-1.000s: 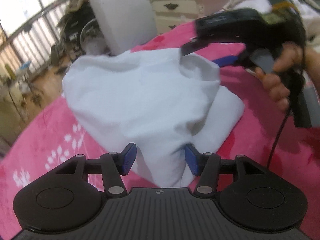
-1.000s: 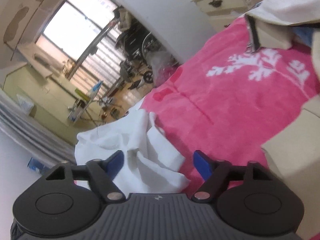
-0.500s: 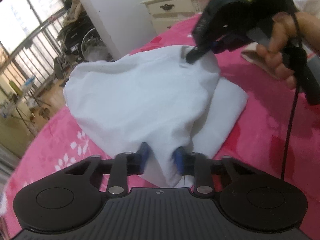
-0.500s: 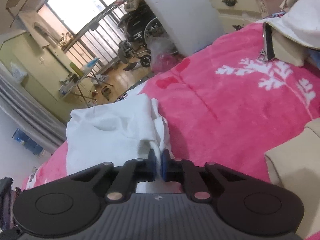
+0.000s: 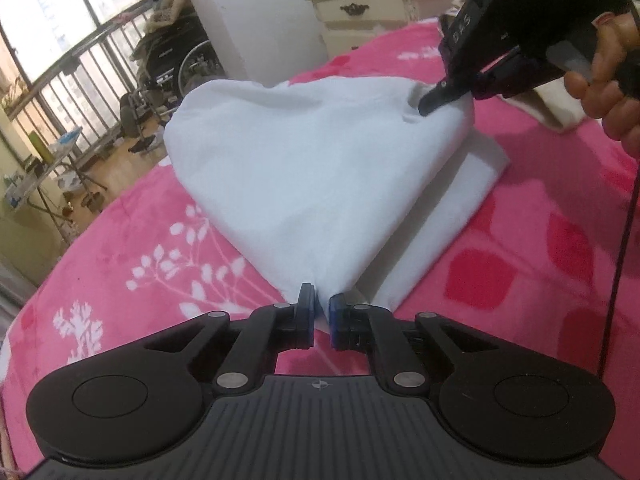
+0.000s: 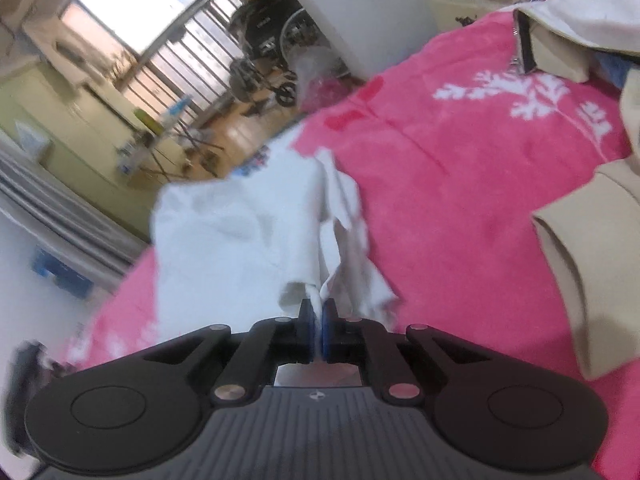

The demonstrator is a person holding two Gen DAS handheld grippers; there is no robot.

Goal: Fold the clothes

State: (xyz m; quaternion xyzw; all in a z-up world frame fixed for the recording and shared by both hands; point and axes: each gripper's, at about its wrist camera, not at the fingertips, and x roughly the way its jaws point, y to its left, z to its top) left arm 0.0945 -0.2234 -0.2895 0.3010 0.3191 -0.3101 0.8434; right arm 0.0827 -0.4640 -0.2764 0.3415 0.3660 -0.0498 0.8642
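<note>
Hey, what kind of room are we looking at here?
Most likely a bedroom in a home: a bed with a pink floral blanket, a cream nightstand against the wall, and a wheelchair parked by a barred window.

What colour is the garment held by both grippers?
White, plain; the left wrist view shows it best.

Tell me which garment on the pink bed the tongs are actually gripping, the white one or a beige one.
The white garment: both the left tongs and right tongs pinch its edges. The beige garment lies apart on the bedspread, untouched.
</note>
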